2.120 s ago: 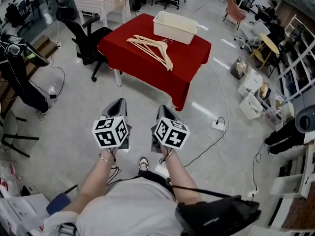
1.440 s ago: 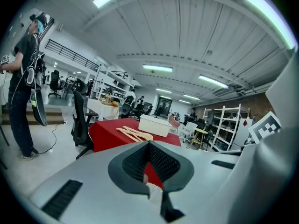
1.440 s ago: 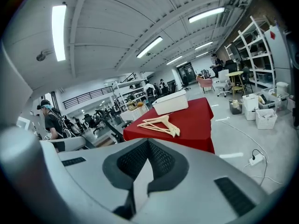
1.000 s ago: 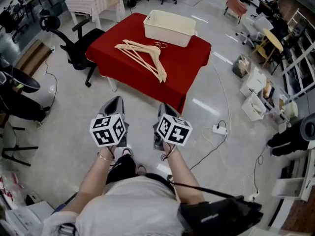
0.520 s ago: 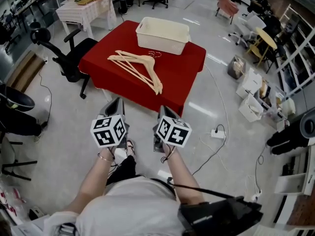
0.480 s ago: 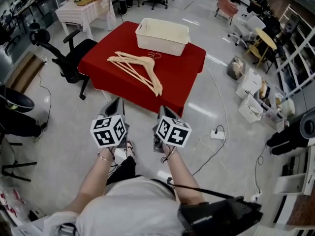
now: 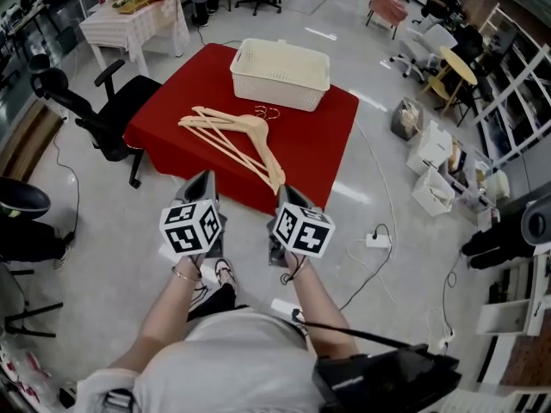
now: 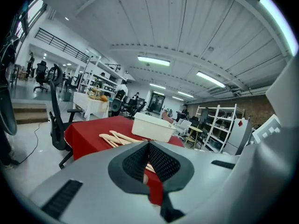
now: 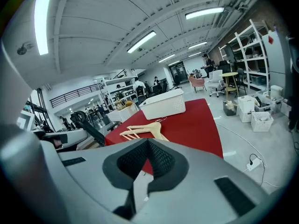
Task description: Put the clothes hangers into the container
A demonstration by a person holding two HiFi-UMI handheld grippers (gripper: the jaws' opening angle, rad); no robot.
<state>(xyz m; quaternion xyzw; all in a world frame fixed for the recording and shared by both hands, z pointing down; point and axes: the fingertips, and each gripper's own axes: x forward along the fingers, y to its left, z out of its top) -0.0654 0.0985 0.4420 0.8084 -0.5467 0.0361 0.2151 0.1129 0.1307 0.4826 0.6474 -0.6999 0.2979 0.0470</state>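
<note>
Several pale wooden clothes hangers lie in a loose pile on a table with a red cloth. A white slotted basket stands empty at the table's far side. My left gripper and right gripper are held side by side over the floor, just short of the table's near edge. Both have their jaws together with nothing between them. In the left gripper view the hangers and basket lie ahead. The right gripper view shows the hangers in front of the basket.
A black office chair stands left of the table. Cables and a power strip lie on the floor to the right, with boxes beyond. A cloth-covered table stands at the far left.
The person has walked toward the red table, so it now lies much closer to both grippers. The grippers kept their side-by-side pose and stayed shut.
</note>
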